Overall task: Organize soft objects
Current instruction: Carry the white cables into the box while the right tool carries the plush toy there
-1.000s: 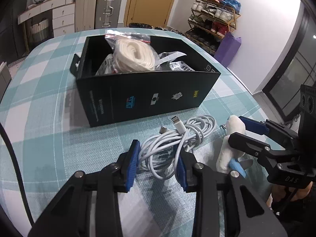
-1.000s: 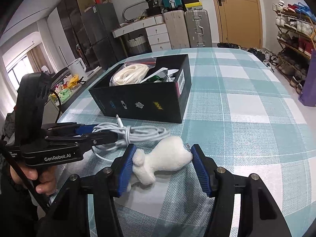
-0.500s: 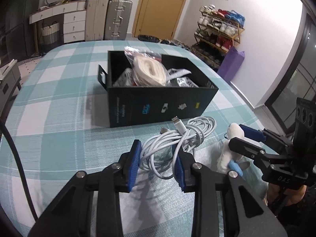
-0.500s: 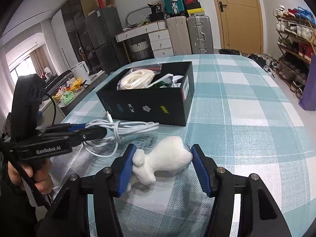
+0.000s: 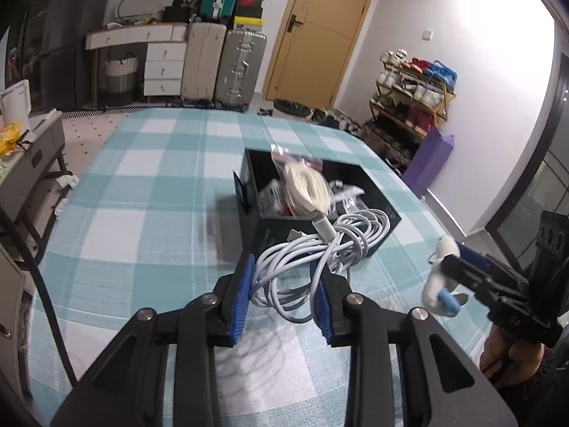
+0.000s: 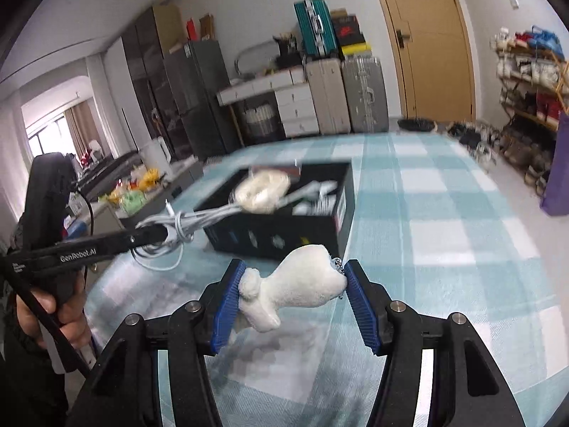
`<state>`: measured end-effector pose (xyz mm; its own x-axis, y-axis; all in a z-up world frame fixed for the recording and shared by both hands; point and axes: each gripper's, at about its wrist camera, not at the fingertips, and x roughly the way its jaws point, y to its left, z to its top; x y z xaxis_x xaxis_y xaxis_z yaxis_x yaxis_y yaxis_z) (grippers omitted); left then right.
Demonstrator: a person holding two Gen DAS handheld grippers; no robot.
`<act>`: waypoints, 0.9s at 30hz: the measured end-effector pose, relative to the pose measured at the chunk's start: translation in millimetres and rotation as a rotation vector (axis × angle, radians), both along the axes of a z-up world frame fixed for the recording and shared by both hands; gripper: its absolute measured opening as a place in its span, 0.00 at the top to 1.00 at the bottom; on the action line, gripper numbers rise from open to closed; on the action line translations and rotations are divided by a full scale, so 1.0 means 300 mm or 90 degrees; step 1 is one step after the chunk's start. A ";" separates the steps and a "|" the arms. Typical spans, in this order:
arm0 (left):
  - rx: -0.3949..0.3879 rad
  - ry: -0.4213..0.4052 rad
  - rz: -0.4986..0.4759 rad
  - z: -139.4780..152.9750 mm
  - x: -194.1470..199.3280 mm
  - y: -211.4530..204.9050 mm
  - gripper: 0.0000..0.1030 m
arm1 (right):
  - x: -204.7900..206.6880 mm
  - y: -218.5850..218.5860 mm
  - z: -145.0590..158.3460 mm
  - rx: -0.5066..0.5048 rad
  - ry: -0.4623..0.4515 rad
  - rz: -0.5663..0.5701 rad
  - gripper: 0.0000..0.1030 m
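Note:
My left gripper (image 5: 282, 293) is shut on a coiled white charging cable (image 5: 320, 245), held up off the checked tablecloth in front of the black box (image 5: 377, 210). In the right wrist view that cable (image 6: 177, 224) hangs from the left gripper's fingers (image 6: 142, 236) at the left. My right gripper (image 6: 291, 291) is shut on a white plush toy (image 6: 298, 284), lifted above the table. The same plush toy (image 5: 435, 277) shows at the right of the left wrist view. The black box (image 6: 284, 238) holds a bagged white roll (image 6: 263, 192) and other packets.
The table's teal checked cloth (image 5: 142, 213) stretches left of the box. A person's hand (image 6: 53, 316) grips the left tool. Beyond the table stand suitcases (image 5: 227, 64), a drawer unit (image 5: 160, 67), a shoe rack (image 5: 412, 96) and a purple bag (image 5: 430, 163).
Both grippers have risen, lifting the cable and the plush toy off the table. The left one moved toward the box, so the cable now overlaps its front wall.

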<state>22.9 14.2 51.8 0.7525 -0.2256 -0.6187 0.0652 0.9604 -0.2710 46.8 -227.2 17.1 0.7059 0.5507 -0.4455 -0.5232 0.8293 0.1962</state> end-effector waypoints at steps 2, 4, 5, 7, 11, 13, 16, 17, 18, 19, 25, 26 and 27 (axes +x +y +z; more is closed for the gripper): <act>0.001 -0.010 0.004 0.017 -0.003 0.009 0.70 | -0.001 -0.010 0.028 0.007 -0.010 -0.003 0.44; 0.002 -0.015 0.008 0.030 -0.002 0.013 0.70 | -0.002 -0.016 0.056 0.012 -0.018 0.001 0.44; 0.002 -0.017 0.009 0.034 -0.002 0.013 0.70 | -0.004 -0.014 0.072 0.007 -0.028 0.001 0.44; 0.003 -0.020 0.011 0.041 0.003 0.013 0.70 | 0.003 -0.012 0.091 0.005 -0.032 0.007 0.44; 0.006 -0.024 0.013 0.052 0.012 0.013 0.70 | 0.020 -0.004 0.119 0.005 -0.042 0.015 0.44; 0.009 -0.026 0.014 0.054 0.020 0.012 0.70 | 0.033 0.000 0.127 0.008 -0.041 0.015 0.44; 0.008 -0.026 0.020 0.056 0.038 0.015 0.70 | 0.060 0.015 0.129 0.006 -0.043 0.019 0.44; 0.005 -0.026 0.022 0.057 0.047 0.017 0.70 | 0.072 0.021 0.128 0.004 -0.041 0.017 0.44; 0.006 -0.027 0.023 0.058 0.052 0.017 0.70 | 0.082 0.026 0.127 0.005 -0.041 0.017 0.44; 0.008 -0.028 0.024 0.059 0.062 0.017 0.70 | 0.091 0.030 0.127 0.005 -0.041 0.018 0.44; 0.013 -0.030 0.041 0.067 0.122 0.022 0.70 | 0.159 0.063 0.129 -0.010 -0.048 0.014 0.44; 0.014 -0.030 0.047 0.067 0.133 0.022 0.70 | 0.174 0.069 0.128 -0.013 -0.049 0.012 0.44; 0.013 -0.030 0.051 0.066 0.141 0.023 0.70 | 0.188 0.073 0.127 -0.014 -0.047 0.011 0.44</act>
<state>65.1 21.3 71.7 0.7964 -0.1512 -0.5855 -0.0001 0.9682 -0.2501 103.3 -205.4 55.3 0.7279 0.5535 -0.4047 -0.5495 0.8239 0.1385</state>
